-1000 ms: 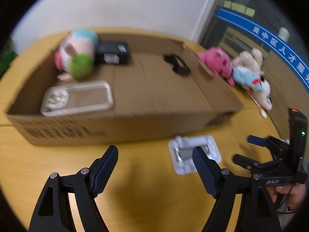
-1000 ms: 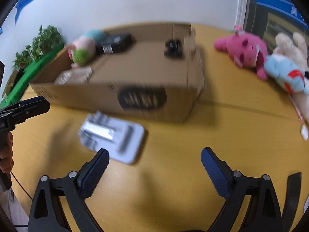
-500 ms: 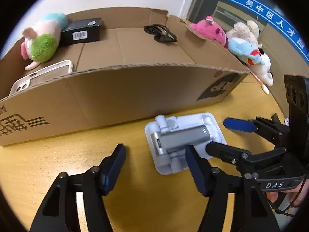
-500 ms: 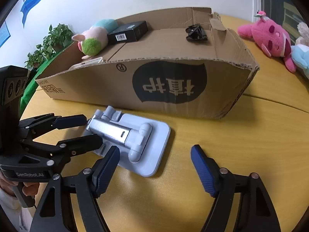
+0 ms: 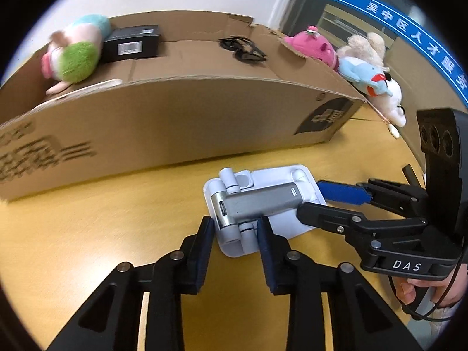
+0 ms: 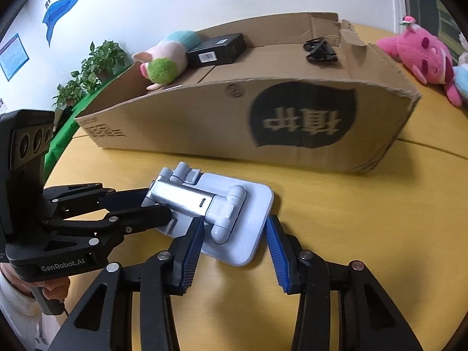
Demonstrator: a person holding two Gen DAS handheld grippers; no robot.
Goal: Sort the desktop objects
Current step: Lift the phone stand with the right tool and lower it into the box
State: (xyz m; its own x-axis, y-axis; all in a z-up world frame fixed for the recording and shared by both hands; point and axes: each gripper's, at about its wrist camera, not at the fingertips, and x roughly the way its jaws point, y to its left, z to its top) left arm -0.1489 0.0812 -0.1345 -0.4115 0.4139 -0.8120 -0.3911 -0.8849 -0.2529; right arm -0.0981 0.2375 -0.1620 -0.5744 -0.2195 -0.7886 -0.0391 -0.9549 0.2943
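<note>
A white folding phone stand [image 5: 260, 204] with a grey metal arm lies flat on the yellow table, in front of the cardboard box [image 5: 181, 122]. My left gripper [image 5: 234, 234] has its jaws closed in around the stand's hinge end. My right gripper [image 6: 234, 234] straddles the stand's [image 6: 234, 213] other end, pads at its edges. The left gripper also shows in the right wrist view [image 6: 152, 204], the right one in the left wrist view [image 5: 318, 201]. The box [image 6: 263, 117] holds a plush toy [image 5: 76, 55], a black box [image 5: 131, 44], sunglasses [image 5: 242, 48] and a clear phone case.
Pink [image 5: 313, 46], beige and blue-white plush toys [image 5: 371, 79] lie on the table to the right of the box. Potted plants [image 6: 93, 70] stand at the far left by the wall. The table's edge curves close on both sides.
Both grippers have moved in onto the phone stand and narrowed their jaws around its two ends. The stand has stayed on the table.
</note>
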